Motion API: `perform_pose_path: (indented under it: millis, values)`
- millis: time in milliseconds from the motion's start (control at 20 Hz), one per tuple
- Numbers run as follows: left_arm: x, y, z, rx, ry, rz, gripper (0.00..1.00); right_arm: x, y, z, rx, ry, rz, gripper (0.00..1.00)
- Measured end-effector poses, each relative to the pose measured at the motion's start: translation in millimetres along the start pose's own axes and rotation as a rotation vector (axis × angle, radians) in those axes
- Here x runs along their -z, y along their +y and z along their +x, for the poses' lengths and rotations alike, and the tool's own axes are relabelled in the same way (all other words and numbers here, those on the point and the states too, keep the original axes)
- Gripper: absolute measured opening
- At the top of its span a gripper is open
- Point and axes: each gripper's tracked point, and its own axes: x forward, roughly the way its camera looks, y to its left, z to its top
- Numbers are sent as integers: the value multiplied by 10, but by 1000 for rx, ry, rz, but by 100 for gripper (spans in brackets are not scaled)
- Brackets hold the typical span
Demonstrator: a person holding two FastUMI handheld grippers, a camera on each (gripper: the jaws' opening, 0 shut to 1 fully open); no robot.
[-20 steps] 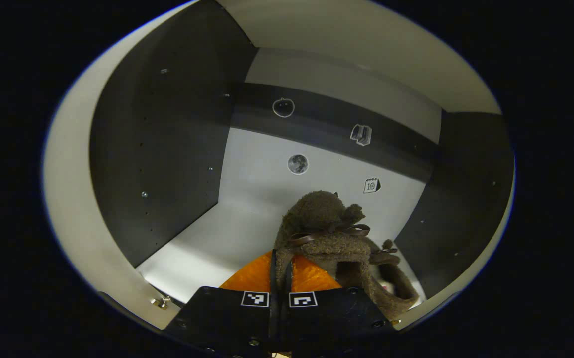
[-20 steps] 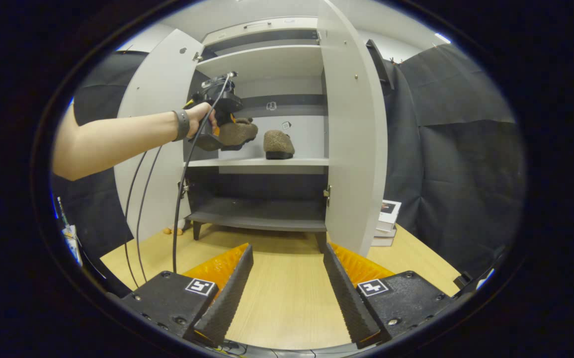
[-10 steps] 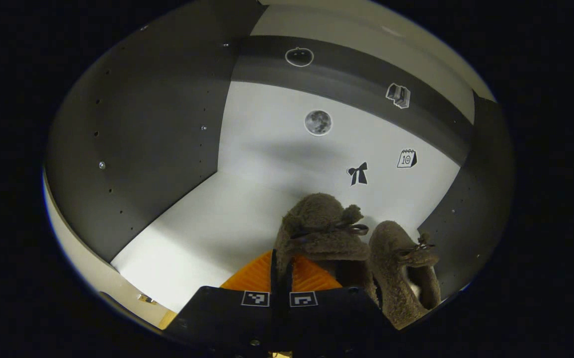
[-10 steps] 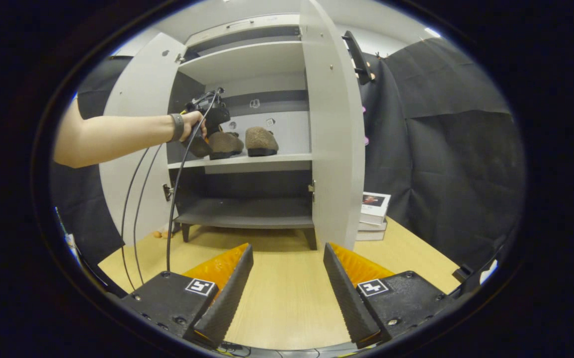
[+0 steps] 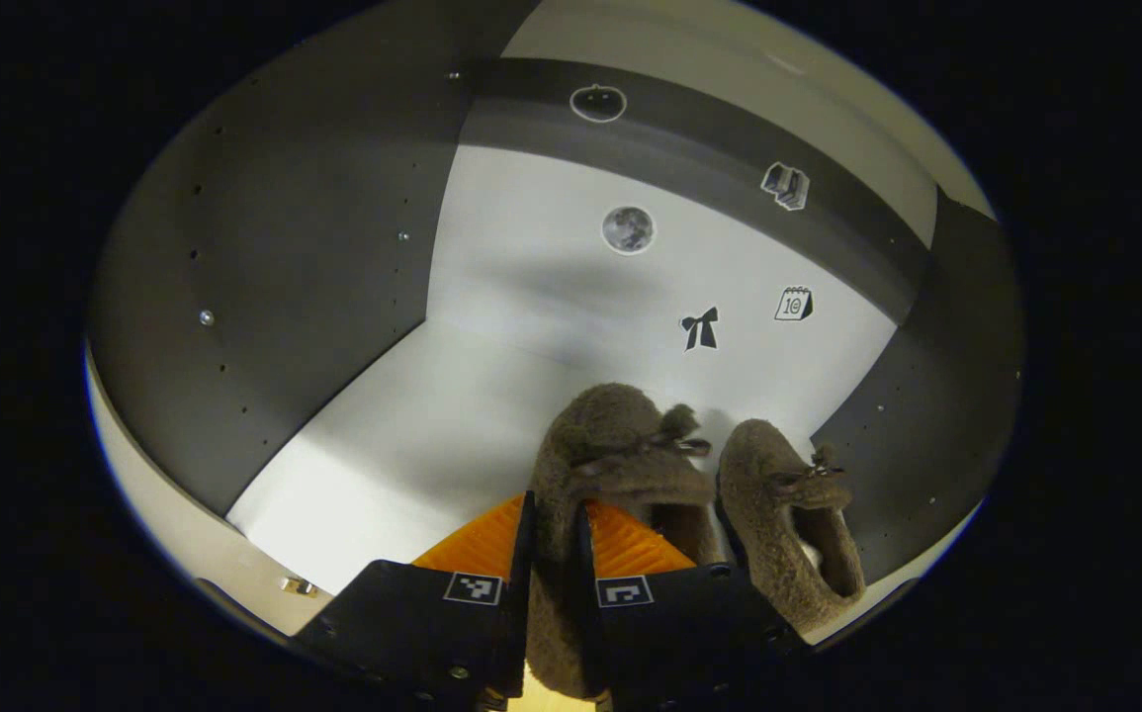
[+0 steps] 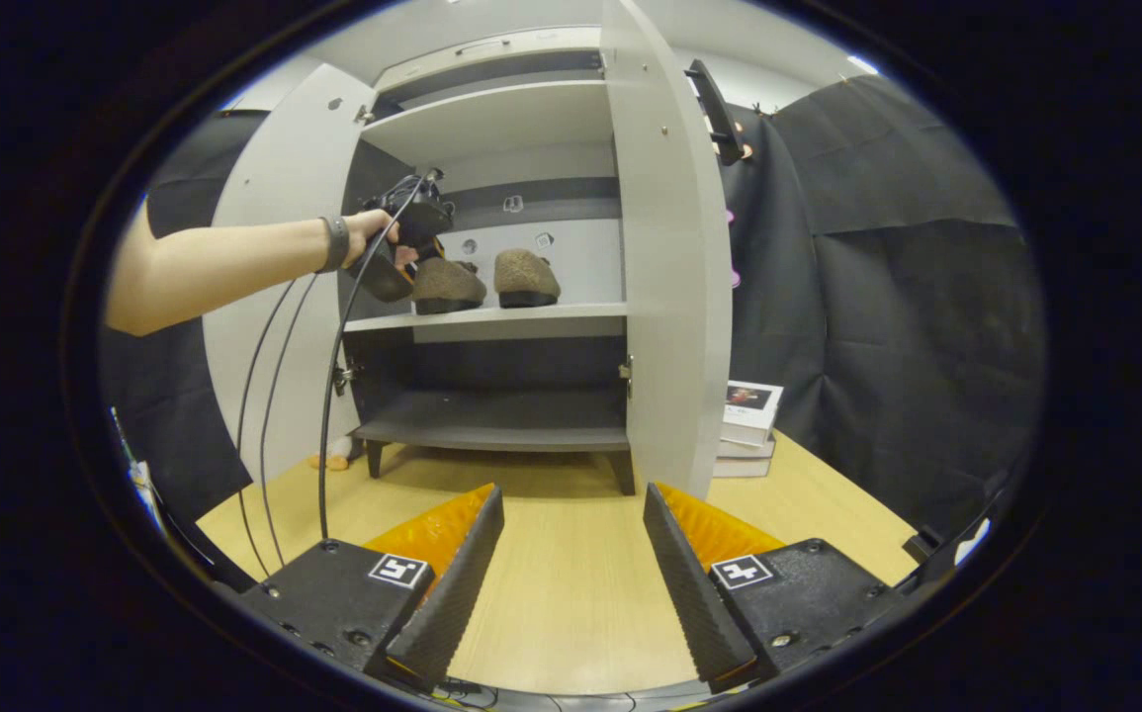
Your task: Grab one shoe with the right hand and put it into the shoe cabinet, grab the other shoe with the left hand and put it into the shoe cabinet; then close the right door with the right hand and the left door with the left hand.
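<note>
Left shoe (image 5: 610, 465): brown, fuzzy, bow across the top; now sitting on the white shelf (image 5: 402, 435) of the cabinet (image 6: 669, 297), where a second ago it was hanging above it. Long axis is running front to back, toe pointing at the back wall, heel toward the left gripper (image 5: 551, 554). That gripper's jaws are standing a little apart at either side of the heel; half a second ago they were pressed together on it. Whether they are touching the heel now cannot be told.

Right shoe (image 5: 788, 504): same make, standing just beside the first on its right, parallel, toe to the back wall.

Right gripper (image 6: 571, 554): hovering over the desk (image 6: 551, 593) in front of the cabinet, jaws wide apart, holding nothing; it is staying much where it was.

Doors: left door (image 6: 274, 257) and right door (image 6: 669, 247) are both standing open.

Other items: stickers (image 5: 628, 228) on the back wall; books (image 6: 748, 415) on the desk beside the cabinet; a hand (image 6: 368, 232) is gripping the left gripper at the shelf.
</note>
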Motion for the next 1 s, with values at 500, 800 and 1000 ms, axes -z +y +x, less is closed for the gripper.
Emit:
perform_pose_path:
  millis: [500, 800, 1000]
  values:
    - [-245, -238, -1433, 184, -282, 88, 80, -118, 110, -86, -43, -30, -15, 90]
    - [226, -129, -2291, 236, -421, 179, 87, -283, 139, -120, -60, -59, -23, 90]
    - [574, -27, -2688, 193, -559, 272, 87, -438, 105, -122, -63, -89, -39, 90]
